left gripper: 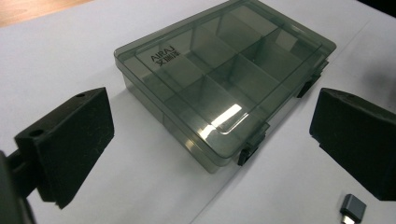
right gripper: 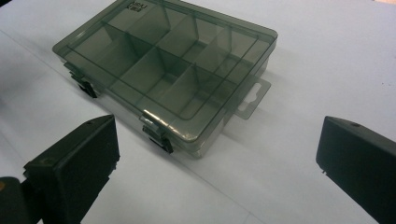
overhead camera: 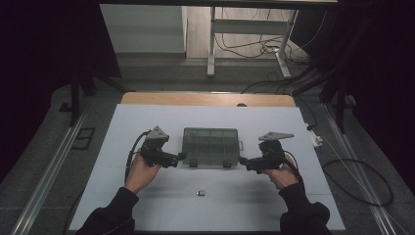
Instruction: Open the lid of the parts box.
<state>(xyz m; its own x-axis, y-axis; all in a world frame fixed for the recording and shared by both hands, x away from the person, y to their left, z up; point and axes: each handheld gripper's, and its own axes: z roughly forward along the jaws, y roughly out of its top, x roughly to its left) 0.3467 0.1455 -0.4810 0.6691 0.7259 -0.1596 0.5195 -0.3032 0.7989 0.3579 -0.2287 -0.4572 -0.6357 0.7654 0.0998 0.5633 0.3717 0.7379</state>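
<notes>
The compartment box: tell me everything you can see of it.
The compartment box is a flat, smoky translucent plastic case lying level on the white table. Inner dividers split it into small compartments, which look empty. Its lid is shut, with two dark latches on the near side, a hang tab on one end and a printed logo. Nothing else touches it.

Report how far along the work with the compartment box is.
Done: nothing visible; the compartment box sits shut, both latches closed. In hand: left claw and right claw flank it, jaws open, holding nothing. Left: unlatching and handling the small grey adapter.
</notes>
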